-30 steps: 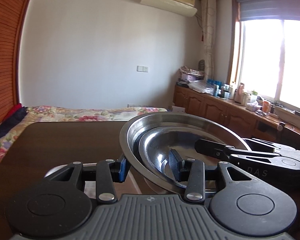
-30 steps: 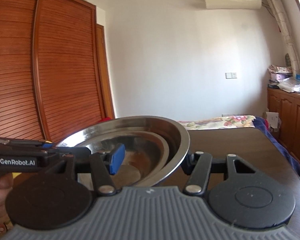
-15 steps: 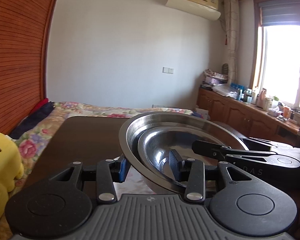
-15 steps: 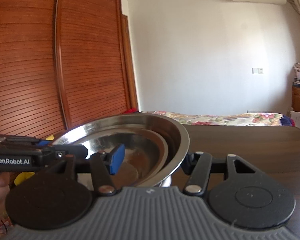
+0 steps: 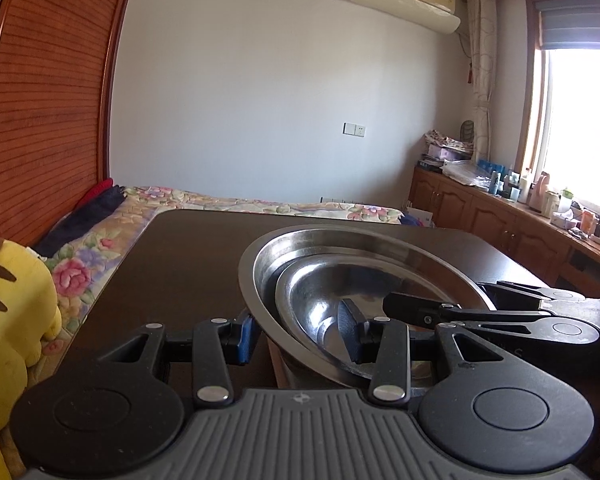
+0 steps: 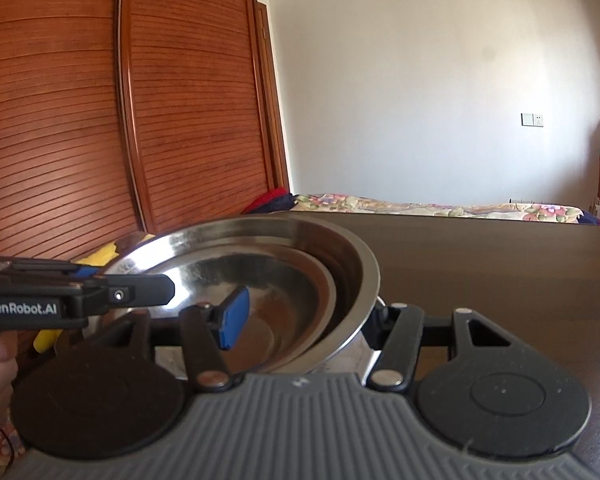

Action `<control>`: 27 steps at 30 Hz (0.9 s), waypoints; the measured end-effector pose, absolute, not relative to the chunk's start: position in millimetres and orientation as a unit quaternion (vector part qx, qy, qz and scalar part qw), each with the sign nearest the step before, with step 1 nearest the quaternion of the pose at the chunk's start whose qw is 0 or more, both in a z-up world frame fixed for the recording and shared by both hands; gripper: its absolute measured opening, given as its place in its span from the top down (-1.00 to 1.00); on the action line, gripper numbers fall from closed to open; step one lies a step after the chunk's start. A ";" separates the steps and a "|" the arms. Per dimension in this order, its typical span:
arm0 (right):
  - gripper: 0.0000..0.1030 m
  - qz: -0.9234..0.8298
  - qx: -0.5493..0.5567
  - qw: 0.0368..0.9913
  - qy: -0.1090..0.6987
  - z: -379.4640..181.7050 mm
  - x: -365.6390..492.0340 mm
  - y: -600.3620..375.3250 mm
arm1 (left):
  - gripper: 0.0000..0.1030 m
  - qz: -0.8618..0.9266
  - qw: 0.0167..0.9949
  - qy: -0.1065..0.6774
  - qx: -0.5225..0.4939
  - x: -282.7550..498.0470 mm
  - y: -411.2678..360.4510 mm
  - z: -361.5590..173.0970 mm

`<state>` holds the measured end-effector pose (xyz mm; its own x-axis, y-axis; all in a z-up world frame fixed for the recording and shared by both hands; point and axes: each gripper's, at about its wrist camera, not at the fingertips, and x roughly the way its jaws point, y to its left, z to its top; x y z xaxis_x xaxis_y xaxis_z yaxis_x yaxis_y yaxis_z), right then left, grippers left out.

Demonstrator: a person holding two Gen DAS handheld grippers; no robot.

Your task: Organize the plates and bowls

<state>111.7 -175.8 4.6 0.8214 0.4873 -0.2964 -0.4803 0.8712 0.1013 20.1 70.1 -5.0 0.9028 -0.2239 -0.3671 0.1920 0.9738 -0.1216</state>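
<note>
Swung leftward since before: yellow plush toy [image 5: 14, 320] now in view. Both grippers, left [image 5: 298, 334] and right [image 6: 306, 318], still clamping nested steel bowls [image 5: 340, 276] between fingers above desk [image 5: 188, 248].

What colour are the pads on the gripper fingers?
Blue pads, clearest in the right wrist view.

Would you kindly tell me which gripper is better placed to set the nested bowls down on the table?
Right, probably. Both clamp the bowls, but bare table lies beside the right gripper, while the left gripper sits near the table edge by the bed.
</note>
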 end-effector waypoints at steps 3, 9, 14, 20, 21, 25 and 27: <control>-0.14 0.250 0.010 0.955 0.159 4.6 112.5 -174.9 | 0.15 -0.108 0.974 0.197 -0.042 23.1 68.9 -7.7; -0.14 0.247 0.009 0.956 0.161 2.1 115.1 -172.5 | 0.15 -0.109 0.973 0.200 -0.044 27.9 70.1 -12.0; -0.15 0.247 0.012 0.956 0.159 2.1 116.4 -170.6 | 0.15 -0.108 0.973 0.198 -0.039 29.3 70.1 -14.0; -0.21 0.249 0.014 0.955 0.160 1.5 117.2 -171.8 | 0.13 -0.107 0.974 0.194 -0.035 28.2 68.8 -15.3; -0.32 0.246 0.012 0.956 0.158 1.4 117.3 -172.1 | 0.09 -0.107 0.975 0.194 -0.034 27.7 67.7 -15.5; -0.51 0.237 0.000 0.960 0.148 2.8 114.1 -172.0 | -0.14 -0.099 0.975 0.194 -0.030 28.1 67.2 -16.0; -0.52 0.236 0.000 0.960 0.148 3.4 114.1 -174.3 | -0.22 -0.096 0.975 0.196 -0.030 28.8 66.8 -15.5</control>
